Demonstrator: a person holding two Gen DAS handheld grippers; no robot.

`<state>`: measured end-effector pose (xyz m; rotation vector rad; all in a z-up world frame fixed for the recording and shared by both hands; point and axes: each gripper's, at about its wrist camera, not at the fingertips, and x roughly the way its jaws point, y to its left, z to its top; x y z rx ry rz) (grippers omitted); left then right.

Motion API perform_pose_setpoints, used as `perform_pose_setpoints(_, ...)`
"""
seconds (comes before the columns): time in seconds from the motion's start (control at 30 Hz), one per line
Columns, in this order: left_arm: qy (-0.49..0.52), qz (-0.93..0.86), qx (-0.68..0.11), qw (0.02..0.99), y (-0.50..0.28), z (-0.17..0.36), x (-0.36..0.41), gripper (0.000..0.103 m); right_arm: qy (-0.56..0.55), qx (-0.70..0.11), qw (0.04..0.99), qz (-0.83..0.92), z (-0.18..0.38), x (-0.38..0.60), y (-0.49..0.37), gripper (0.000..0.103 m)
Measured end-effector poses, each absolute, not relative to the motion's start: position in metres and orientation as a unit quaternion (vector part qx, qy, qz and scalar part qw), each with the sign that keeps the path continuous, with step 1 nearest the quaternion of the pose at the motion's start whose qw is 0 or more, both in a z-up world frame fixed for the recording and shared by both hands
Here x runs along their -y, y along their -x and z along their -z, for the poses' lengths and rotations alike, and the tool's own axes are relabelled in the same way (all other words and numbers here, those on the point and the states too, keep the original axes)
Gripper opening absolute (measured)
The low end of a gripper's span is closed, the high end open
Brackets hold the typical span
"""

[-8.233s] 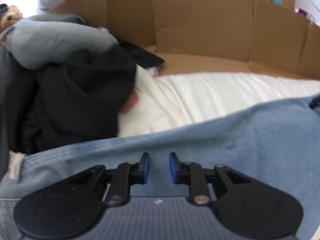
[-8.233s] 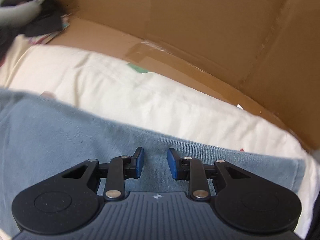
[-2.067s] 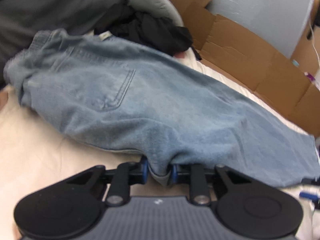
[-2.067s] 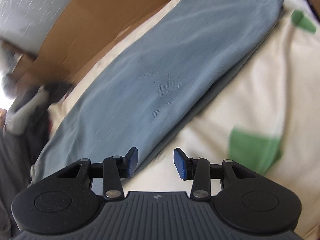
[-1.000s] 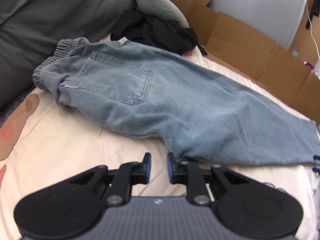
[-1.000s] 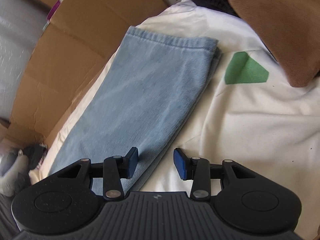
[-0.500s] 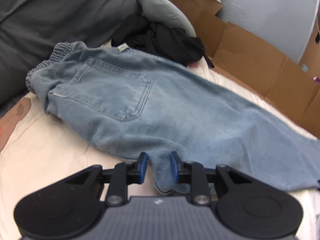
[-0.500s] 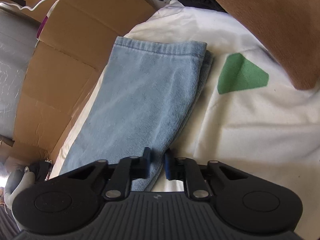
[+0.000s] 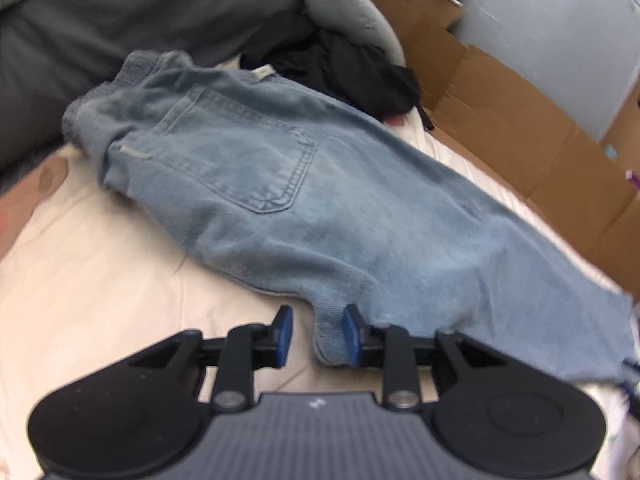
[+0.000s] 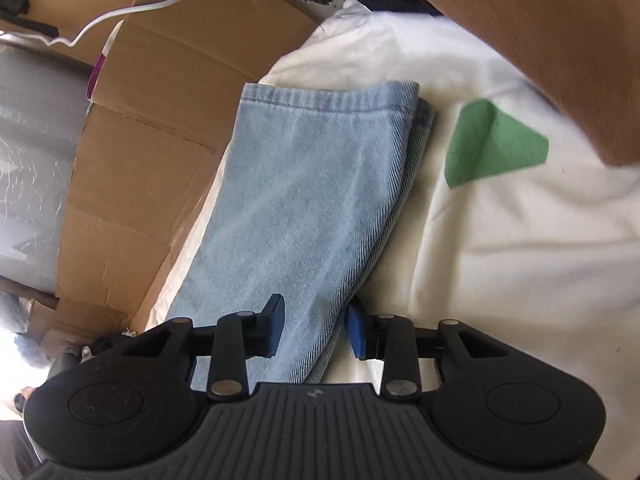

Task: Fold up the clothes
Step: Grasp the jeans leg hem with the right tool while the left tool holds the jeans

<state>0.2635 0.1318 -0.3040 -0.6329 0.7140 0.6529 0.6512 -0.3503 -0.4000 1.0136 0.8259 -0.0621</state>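
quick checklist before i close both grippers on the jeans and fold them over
1. Left gripper open, crotch edge of the jeans between its fingers: ok.
2. Right gripper open, astride the leg edge: ok.
3. Legs stacked, hems aligned: ok.
4. Jeans flat on the sheet: not ok, waistband bunched.
5. Black clothes off the jeans: cannot tell.
6. Both layers within the right gripper's span: cannot tell.

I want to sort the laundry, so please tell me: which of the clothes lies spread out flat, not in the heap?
The light blue jeans, stretched along the cream sheet. The black garment and grey garment lie bunched beyond their waistband.
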Motion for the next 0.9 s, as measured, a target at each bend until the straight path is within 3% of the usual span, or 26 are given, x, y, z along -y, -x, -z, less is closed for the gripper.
perform_pose_setpoints(0.13, 0.362, -0.307, -0.314, 0.822, -0.254, 0.304, -0.141, 0.046, -0.501, -0.369, 0.782, 0.029, 0.409, 0.352, -0.65, 0.037)
perform_pose_setpoints(0.23, 0.397, -0.294, -0.305, 0.814, -0.256, 0.311, -0.145, 0.046, -0.535, -0.355, 0.767, 0.026, 0.419, 0.356, -0.651, 0.037)
perform_pose_setpoints(0.63, 0.487, -0.241, -0.275, 0.793, -0.271, 0.356, -0.161, 0.064, -0.587, -0.313, 0.746, 0.022, 0.428, 0.367, -0.665, 0.035)
perform_pose_setpoints(0.7, 0.5, -0.223, -0.272, 0.792, -0.273, 0.355, -0.163, 0.062, -0.602, -0.306, 0.738, 0.015, 0.43, 0.369, -0.666, 0.035)
perform_pose_setpoints(0.77, 0.513, -0.204, -0.267, 0.79, -0.274, 0.355, -0.165, 0.051, -0.61, -0.302, 0.733, 0.01, 0.432, 0.371, -0.666, 0.035)
perform_pose_setpoints(0.83, 0.521, -0.191, -0.264, 0.789, -0.273, 0.357, -0.166, 0.045, -0.606, -0.304, 0.735, 0.008, 0.433, 0.372, -0.666, 0.033)
perform_pose_setpoints(0.9, 0.525, -0.193, -0.263, 0.786, -0.274, 0.361, -0.168, 0.044, -0.599, -0.308, 0.739, 0.016, 0.435, 0.371, -0.668, 0.033)
